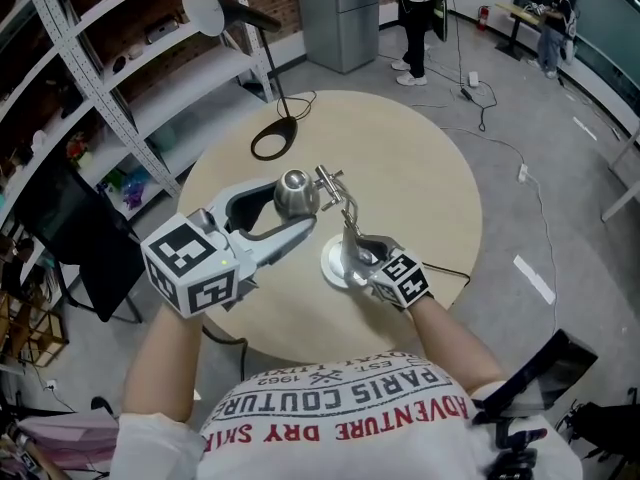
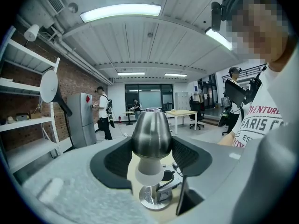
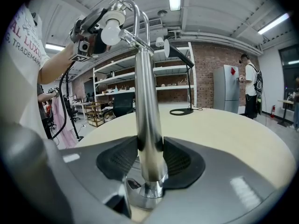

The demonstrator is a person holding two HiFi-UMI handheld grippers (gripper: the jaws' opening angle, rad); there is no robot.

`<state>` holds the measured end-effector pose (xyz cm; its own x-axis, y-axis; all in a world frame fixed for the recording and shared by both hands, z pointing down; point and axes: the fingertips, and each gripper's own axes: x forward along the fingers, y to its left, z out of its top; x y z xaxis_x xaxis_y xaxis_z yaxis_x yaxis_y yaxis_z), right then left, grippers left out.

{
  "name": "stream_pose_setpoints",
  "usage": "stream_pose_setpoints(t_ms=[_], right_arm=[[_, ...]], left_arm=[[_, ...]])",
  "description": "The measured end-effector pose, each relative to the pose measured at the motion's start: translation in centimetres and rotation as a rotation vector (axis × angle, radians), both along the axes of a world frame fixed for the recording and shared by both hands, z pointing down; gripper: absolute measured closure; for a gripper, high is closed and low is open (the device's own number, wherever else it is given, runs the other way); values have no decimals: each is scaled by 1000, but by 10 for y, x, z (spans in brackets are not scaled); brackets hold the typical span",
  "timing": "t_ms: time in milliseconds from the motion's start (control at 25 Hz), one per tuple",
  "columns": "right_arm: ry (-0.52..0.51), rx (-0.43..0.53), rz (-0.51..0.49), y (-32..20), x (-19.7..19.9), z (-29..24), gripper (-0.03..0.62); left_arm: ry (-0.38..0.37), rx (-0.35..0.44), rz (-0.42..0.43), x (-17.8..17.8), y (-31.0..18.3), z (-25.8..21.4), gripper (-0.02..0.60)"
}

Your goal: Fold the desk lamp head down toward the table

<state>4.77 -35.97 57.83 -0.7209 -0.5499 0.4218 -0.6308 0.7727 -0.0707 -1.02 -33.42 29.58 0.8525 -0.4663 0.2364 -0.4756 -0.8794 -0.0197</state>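
A chrome desk lamp stands near the front of the round wooden table (image 1: 420, 178). Its round base (image 1: 334, 266) rests on the tabletop and its stem (image 1: 348, 220) rises to a joint. The chrome lamp head (image 1: 296, 192) sits between the jaws of my left gripper (image 1: 296, 207), which is shut on it. In the left gripper view the lamp head (image 2: 150, 133) fills the gap of that gripper (image 2: 150, 154), with the base (image 2: 154, 199) below. My right gripper (image 1: 353, 256) is shut on the stem (image 3: 148, 125) low down, just above the base; this gripper (image 3: 150, 155) looks up the stem toward the lamp head (image 3: 112, 24).
A black ring-shaped stand base (image 1: 274, 140) lies at the table's far left, its pole rising to a white disc (image 1: 204, 9). A thin cable (image 1: 445, 270) runs off the table's right side. Metal shelving (image 1: 110, 78) stands to the left. People (image 1: 413, 18) stand further back.
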Motion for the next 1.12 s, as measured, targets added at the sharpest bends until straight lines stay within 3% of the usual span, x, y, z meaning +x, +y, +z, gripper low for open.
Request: stream_pose_setpoints(t_ms=[1120], right_arm=[[-3, 5, 2, 0, 12, 0, 427]], left_arm=[[-30, -47, -93, -33, 19, 39, 324]])
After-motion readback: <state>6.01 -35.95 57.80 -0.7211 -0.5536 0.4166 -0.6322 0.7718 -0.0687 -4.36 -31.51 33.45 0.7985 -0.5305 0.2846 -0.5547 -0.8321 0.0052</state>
